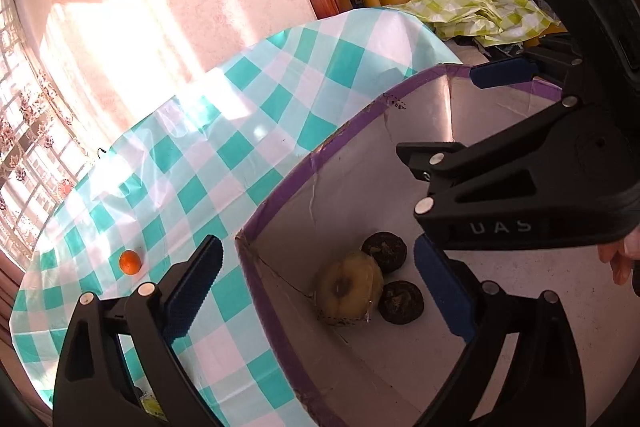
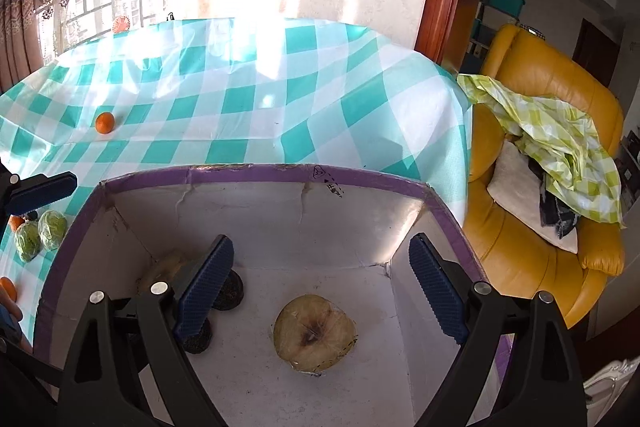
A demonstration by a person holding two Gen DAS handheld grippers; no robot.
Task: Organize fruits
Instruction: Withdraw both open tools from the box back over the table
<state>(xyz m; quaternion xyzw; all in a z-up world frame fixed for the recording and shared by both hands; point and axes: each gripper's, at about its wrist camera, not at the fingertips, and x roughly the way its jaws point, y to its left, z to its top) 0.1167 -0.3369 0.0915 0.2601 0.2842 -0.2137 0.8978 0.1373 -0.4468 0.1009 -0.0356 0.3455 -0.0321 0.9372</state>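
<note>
A cardboard box (image 2: 248, 174) with a purple taped rim and a white inside stands on the checked tablecloth. On its floor lies a film-wrapped yellow fruit (image 2: 314, 333), right under my open right gripper (image 2: 320, 243), whose pads do not touch it. A second yellow fruit (image 2: 164, 269) and two dark round fruits (image 2: 230, 291) lie at the box's left, partly hidden by a finger. In the left wrist view my left gripper (image 1: 318, 243) stands open over the box's corner, above a yellow fruit (image 1: 348, 287) and the dark fruits (image 1: 386, 251). My right gripper (image 1: 436, 111) also shows there, open.
A small orange (image 2: 105, 123) lies loose on the teal checked tablecloth (image 2: 240, 107). Two green wrapped fruits (image 2: 52, 229) and more oranges (image 2: 8, 287) lie left of the box. A yellow armchair (image 2: 540, 247) with a green checked cloth (image 2: 560, 147) stands to the right.
</note>
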